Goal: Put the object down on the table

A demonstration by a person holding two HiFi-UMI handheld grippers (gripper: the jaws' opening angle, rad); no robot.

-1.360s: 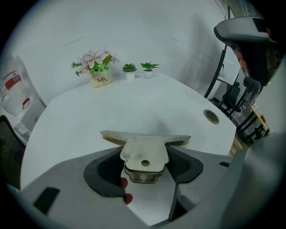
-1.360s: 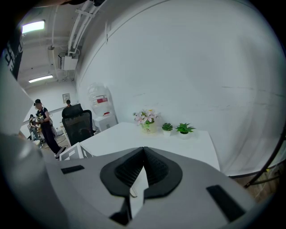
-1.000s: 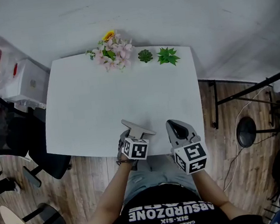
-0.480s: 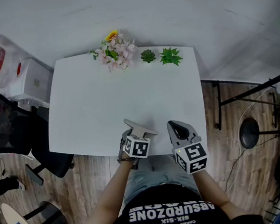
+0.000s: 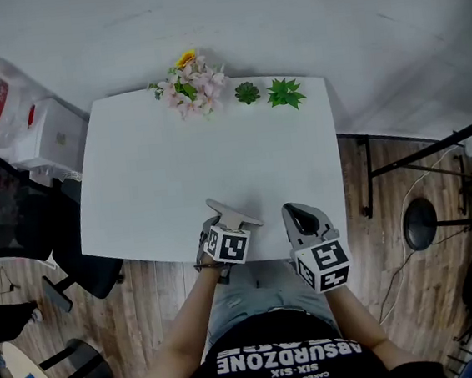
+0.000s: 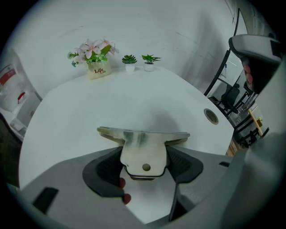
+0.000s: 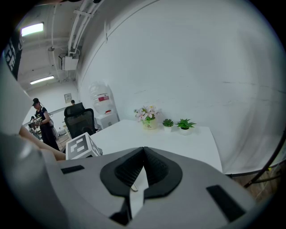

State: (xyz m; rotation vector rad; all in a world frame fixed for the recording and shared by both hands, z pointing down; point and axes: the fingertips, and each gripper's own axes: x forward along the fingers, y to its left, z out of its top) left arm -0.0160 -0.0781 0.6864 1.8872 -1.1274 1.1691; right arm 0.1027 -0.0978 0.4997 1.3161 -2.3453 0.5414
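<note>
Pale T-shaped metal plate [image 6: 144, 150] is clamped in the left gripper [image 6: 144, 157] over the white table's [image 6: 80, 107] near edge, probably ready for release; right gripper [image 7: 143, 166] closed, empty.

An office, with swivel chair [image 5: 8, 218] and water dispenser [image 7: 101, 105].

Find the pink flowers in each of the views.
Head view: pink flowers at the table's far edge, left of centre.
Left gripper view: upper left, on the far edge.
Right gripper view: near the centre.
Shared landmark: the spiky green plant to their right.
</note>
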